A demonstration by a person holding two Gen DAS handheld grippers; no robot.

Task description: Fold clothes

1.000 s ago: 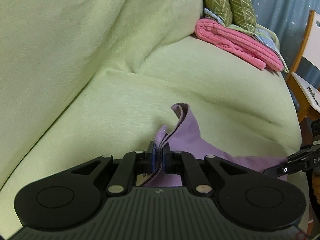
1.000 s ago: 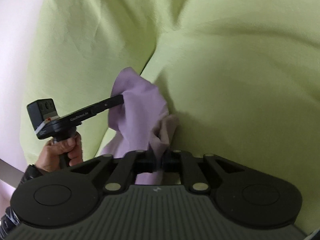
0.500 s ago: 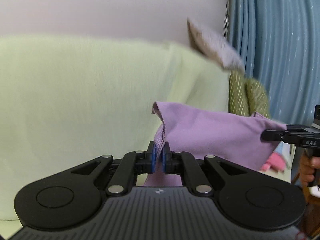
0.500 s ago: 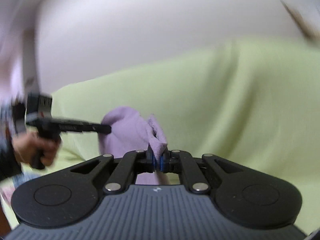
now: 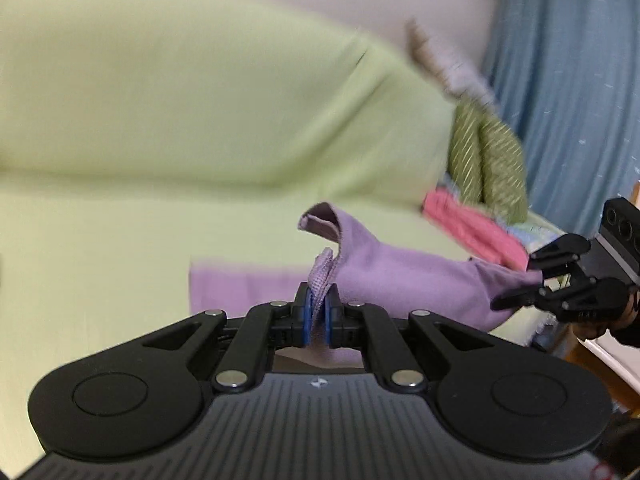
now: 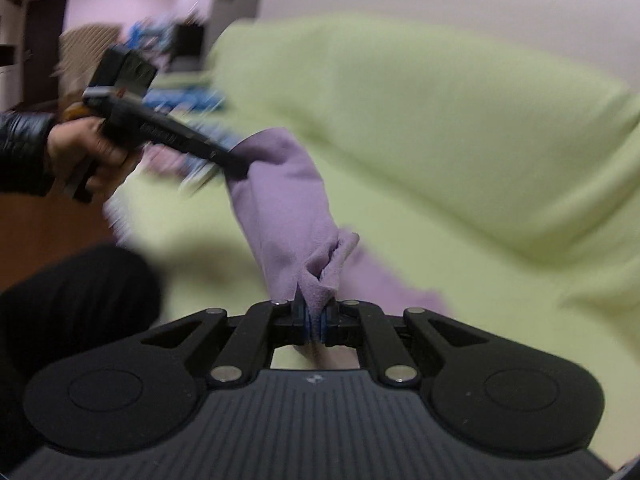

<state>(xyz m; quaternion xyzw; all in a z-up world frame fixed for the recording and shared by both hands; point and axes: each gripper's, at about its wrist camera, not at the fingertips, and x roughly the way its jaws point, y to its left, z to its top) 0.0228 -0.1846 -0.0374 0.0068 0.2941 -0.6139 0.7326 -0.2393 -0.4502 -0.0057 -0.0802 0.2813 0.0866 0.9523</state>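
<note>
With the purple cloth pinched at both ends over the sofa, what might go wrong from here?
1. Each hand-held gripper, left and right, pinches only a small bunched bit of the purple cloth; a tug could pull a corner free.
2. Part of the cloth already lies on the green sofa cover while the rest hangs between the grips, so it may land creased.
3. The folded pink towel sits close to the right end; a sweep could disturb that stack.

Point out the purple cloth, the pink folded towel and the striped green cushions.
purple cloth [image 5: 404, 280], left wrist view, stretched middle.
pink folded towel [image 5: 472, 228], left wrist view, top fold.
striped green cushions [image 5: 486, 164], left wrist view, between the pair.
</note>
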